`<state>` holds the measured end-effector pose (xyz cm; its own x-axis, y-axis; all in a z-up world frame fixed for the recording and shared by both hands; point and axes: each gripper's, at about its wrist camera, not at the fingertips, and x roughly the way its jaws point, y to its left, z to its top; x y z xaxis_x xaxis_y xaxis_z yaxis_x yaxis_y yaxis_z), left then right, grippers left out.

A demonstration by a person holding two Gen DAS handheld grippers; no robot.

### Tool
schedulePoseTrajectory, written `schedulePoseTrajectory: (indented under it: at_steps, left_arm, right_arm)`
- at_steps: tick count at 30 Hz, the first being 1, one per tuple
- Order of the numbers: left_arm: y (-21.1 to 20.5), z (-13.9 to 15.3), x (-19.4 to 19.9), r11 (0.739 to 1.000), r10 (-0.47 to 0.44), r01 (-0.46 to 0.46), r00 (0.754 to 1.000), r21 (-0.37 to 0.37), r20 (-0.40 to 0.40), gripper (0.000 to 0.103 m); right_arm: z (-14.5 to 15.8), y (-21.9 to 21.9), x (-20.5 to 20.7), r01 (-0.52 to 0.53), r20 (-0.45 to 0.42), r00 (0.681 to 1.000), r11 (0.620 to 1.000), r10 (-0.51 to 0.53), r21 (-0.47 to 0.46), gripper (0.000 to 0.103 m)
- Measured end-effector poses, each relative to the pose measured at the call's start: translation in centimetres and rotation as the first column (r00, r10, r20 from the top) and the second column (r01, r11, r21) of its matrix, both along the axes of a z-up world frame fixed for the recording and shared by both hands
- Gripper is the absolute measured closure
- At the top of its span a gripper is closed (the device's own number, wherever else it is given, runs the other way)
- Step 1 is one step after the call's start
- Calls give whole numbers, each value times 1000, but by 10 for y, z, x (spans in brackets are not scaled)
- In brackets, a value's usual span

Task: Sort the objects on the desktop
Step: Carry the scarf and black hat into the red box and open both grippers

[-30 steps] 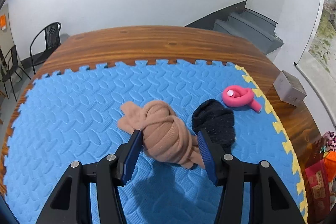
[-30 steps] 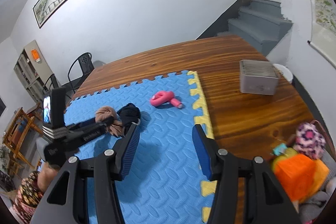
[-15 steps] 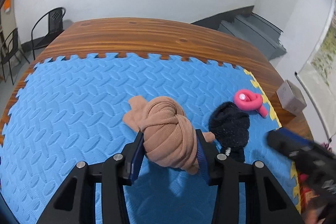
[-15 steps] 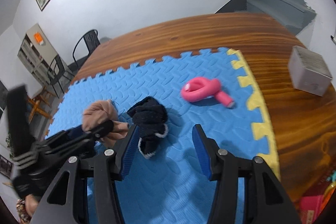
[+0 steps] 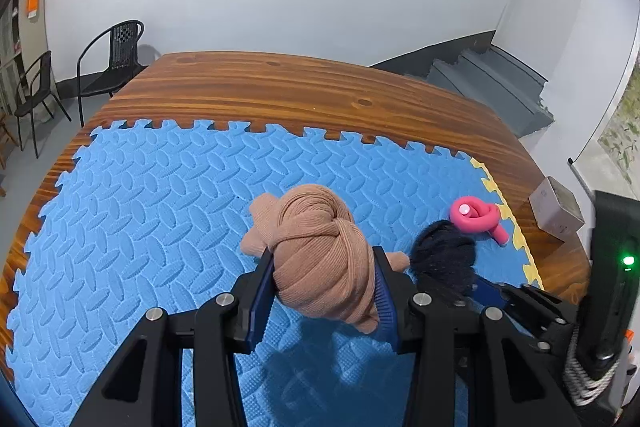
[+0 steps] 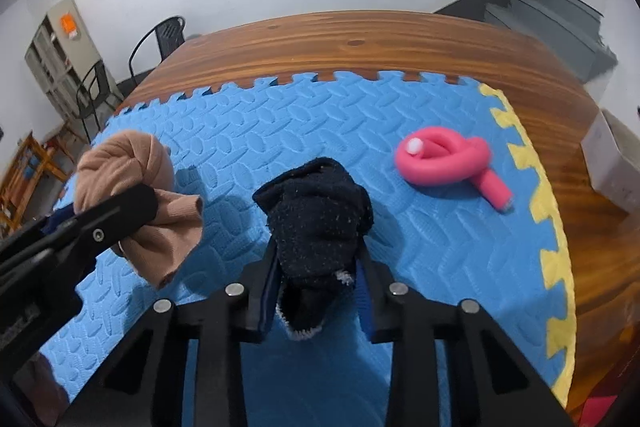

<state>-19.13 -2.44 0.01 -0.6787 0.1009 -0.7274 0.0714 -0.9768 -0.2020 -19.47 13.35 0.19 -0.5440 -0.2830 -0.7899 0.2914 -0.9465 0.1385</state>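
Observation:
My left gripper (image 5: pixel 323 253) is shut on a knotted tan sock bundle (image 5: pixel 312 219), which is held a little above the blue foam mat (image 5: pixel 160 207). From the right wrist view the same bundle (image 6: pixel 128 163) shows at the left, with a black left finger (image 6: pixel 120 207) across it. My right gripper (image 6: pixel 317 249) has its jaws closing, and its pads press on a dark navy sock (image 6: pixel 320 215) that lies on the mat. A pink foam tube tied in a loop (image 6: pixel 444 159) lies further right, near the mat's yellow edge.
The mat covers most of a wooden table (image 5: pixel 280 83). A grey box (image 5: pixel 554 209) sits on the bare wood at the right. Black chairs (image 5: pixel 116 63) stand beyond the table's far left corner. Stairs rise at the back right.
My left jaws came together on the tan bundle and raised it slightly. The right gripper swung in from the right, came down over the dark sock, and its jaws closed on it.

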Motion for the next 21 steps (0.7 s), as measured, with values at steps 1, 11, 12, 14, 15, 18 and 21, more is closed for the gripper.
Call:
schedulePoseTrajectory:
  at_steps: [1,11,12,14,15,18,21]
  left_arm:
    - [1,0,0,1000,-2,2,1000,-1,1,57]
    - [21,3,8,998,-57,57,998,-19,-12,57]
    - [23,3,9,998,-62,62,998,-20,-14,57]
    - [28,5,11,997,-75,74,997,-25,-19,57]
    - [30,5,12,996,-82,82,996,-28,-21,57]
    - [39,7,15,995,-100,99,995,-34,-24,57]
    - [49,9,21,992,-121,119,992,-41,-28,57]
  right_arm:
    - [2,5,3,10,-7,1000,1000,-10,-2,69]
    - [46,87,61,149,-93,984,988,-151,-30,69]
    - [53,98,68,170,-104,980,985,-172,-36,69]
    - [65,120,80,212,-127,968,976,-216,-45,69]
    - [70,134,88,237,-139,960,970,-241,-46,69]
    - [84,176,115,323,-172,930,945,-326,-44,69]
    - [92,215,133,407,-190,893,912,-408,-44,69]
